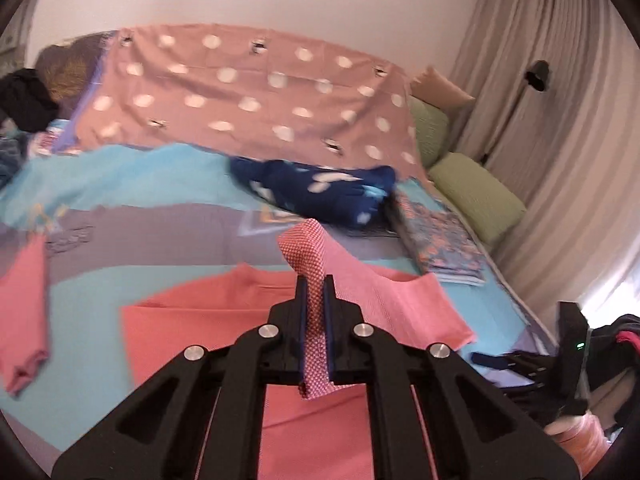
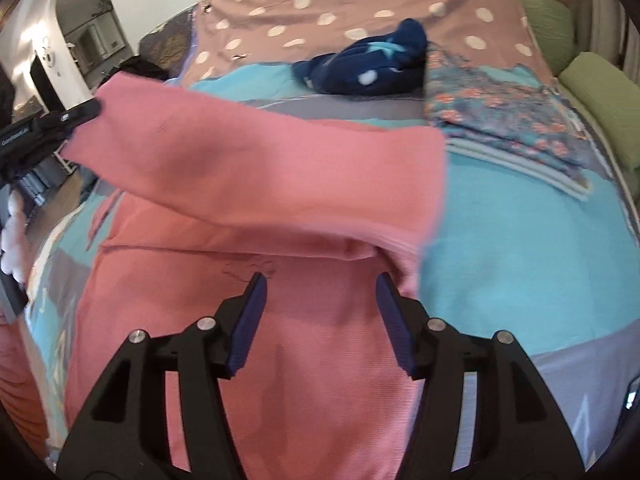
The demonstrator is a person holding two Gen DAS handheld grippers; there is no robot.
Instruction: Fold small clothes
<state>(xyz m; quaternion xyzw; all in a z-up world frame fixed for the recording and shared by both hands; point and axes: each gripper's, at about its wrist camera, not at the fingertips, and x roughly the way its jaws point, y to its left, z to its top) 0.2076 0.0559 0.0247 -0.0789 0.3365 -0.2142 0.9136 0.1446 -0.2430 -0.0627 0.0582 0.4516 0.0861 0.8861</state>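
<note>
A pink long-sleeved top [image 1: 248,320] lies spread on the bed. My left gripper [image 1: 315,284] is shut on the end of its sleeve [image 1: 306,248], which stands up between the jaws. In the right wrist view the left gripper [image 2: 86,114] holds that sleeve [image 2: 256,168] lifted across the top's body [image 2: 312,360]. My right gripper [image 2: 320,284] is open and empty, just above the top's body near the armpit seam. It also shows at the right edge of the left wrist view [image 1: 520,364].
The bed has a turquoise and grey cover [image 2: 520,248]. A folded floral garment [image 2: 504,120] and a crumpled navy garment [image 2: 368,64] lie beyond the top. A pink dotted blanket [image 1: 248,92], green cushions [image 1: 476,196] and curtains [image 1: 560,120] stand behind.
</note>
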